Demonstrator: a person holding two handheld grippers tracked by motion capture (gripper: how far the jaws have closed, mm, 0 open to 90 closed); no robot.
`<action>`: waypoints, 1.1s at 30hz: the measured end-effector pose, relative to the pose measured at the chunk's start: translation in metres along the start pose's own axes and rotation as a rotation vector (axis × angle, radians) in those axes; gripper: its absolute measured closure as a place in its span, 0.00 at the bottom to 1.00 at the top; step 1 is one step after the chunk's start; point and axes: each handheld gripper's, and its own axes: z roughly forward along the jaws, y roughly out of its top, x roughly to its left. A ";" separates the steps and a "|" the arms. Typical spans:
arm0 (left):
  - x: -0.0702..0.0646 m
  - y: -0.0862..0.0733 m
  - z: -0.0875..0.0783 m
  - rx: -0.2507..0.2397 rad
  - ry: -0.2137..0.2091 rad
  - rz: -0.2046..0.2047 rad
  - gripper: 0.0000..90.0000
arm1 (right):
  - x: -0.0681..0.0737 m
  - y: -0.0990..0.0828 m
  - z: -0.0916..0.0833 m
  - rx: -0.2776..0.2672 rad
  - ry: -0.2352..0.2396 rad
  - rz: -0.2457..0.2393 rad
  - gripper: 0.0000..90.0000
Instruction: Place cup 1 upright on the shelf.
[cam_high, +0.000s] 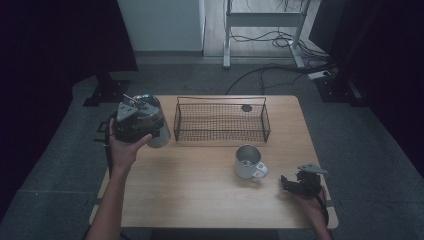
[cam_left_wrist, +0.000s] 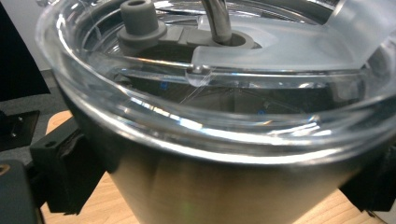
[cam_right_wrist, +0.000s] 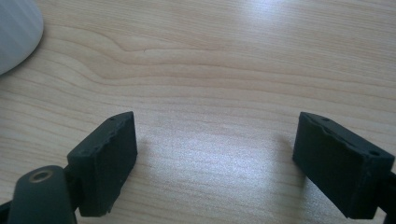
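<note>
The left gripper (cam_high: 134, 122) clamps the steel tumbler (cam_left_wrist: 205, 186) (clear lid on), likely bound for the wire basket (cam_high: 221, 121); the right gripper (cam_right_wrist: 217, 163) rests open, its 2 jaws empty.

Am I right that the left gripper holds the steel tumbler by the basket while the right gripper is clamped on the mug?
Not quite. The right gripper is open over bare table, apart from the mug, as the right gripper view shows. The left gripper does hold the tumbler beside the basket.

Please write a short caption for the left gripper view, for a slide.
Left gripper clamps a steel tumbler below its clear lid above the wooden table.
</note>
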 end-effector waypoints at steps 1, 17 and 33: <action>-0.001 0.001 0.000 0.000 -0.001 0.001 0.05 | 0.000 0.000 0.000 0.000 0.000 0.000 0.15; -0.014 0.015 0.023 0.001 -0.043 0.005 0.05 | 0.000 0.000 0.000 -0.001 -0.001 0.000 0.15; -0.024 0.016 0.051 0.009 -0.076 -0.011 0.05 | 0.000 0.000 0.000 0.000 -0.001 -0.001 0.15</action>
